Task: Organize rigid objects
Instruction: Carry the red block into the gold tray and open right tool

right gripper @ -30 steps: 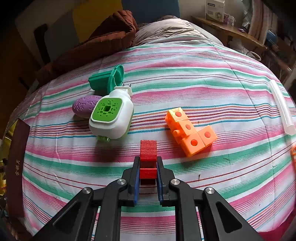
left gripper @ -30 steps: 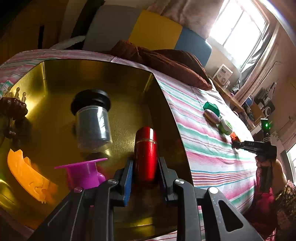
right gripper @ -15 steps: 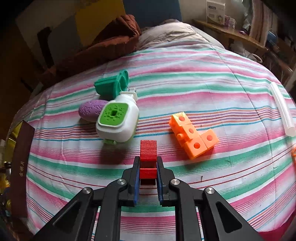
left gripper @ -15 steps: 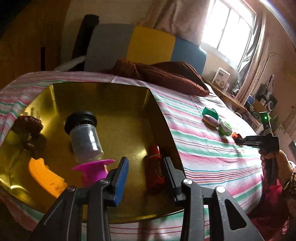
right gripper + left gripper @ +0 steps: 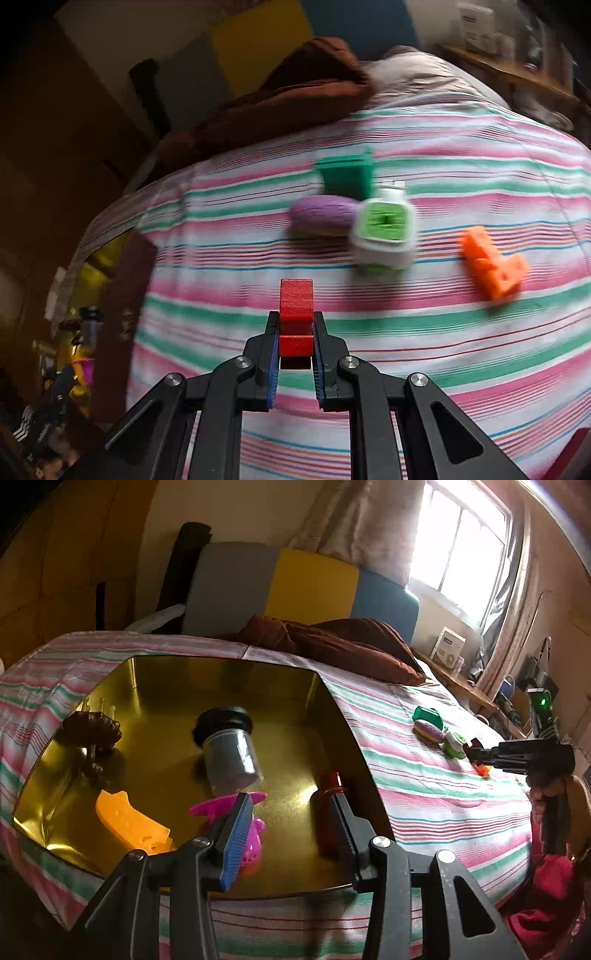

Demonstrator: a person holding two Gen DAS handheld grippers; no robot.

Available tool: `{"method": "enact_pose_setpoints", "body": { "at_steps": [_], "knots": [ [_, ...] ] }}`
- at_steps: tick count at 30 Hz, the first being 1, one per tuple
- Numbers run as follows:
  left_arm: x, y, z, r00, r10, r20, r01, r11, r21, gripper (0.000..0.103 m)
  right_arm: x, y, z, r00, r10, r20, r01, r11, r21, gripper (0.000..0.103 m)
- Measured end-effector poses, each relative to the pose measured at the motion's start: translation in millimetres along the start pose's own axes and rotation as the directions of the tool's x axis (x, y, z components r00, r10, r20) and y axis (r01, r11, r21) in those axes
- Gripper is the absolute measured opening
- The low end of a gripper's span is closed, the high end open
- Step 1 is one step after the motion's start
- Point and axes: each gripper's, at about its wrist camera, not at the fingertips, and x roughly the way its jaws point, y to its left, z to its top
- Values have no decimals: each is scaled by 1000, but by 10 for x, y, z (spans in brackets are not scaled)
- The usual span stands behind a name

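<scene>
My left gripper [image 5: 291,812] is open and empty above the near edge of the gold tray [image 5: 332,701]. In the tray stand a red bottle [image 5: 328,812], a clear jar with a black lid [image 5: 229,749], a magenta piece [image 5: 240,812], an orange piece [image 5: 129,823] and a brown object [image 5: 92,731]. My right gripper [image 5: 295,332] is shut on a red block [image 5: 295,310] and holds it above the striped bed sheet. It also shows in the left wrist view [image 5: 517,755].
On the sheet lie an orange cube piece [image 5: 495,266], a white and green bottle [image 5: 384,232], a purple oval [image 5: 321,214] and a green piece [image 5: 347,173]. A brown blanket [image 5: 332,646] lies at the bed's head. The tray edge [image 5: 92,273] shows at the left.
My left gripper has opened, let go of the red bottle in the tray, and drawn back. My right gripper has swung left towards the tray with the red block.
</scene>
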Motion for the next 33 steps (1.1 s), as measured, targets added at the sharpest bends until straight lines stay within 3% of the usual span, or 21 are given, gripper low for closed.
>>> {"method": "enact_pose_setpoints", "body": {
  "at_steps": [14, 21, 26, 33],
  "knots": [
    [-101, 201, 25, 997, 65, 31, -62, 994, -89, 45, 207, 1644, -38, 977, 204, -56, -211, 957, -198, 15],
    [-93, 226, 7, 997, 71, 13, -70, 992, -101, 45, 583, 2265, -74, 982, 161, -103, -184, 943, -278, 15],
    [-126, 198, -1, 998, 64, 21, -61, 993, -97, 45, 827, 2524, -84, 992, 76, -96, -105, 932, -347, 15],
    [-132, 185, -15, 998, 62, 14, -60, 994, -91, 45, 1101, 2782, -142, 996, -68, -50, 36, 879, -475, 16]
  ]
}}
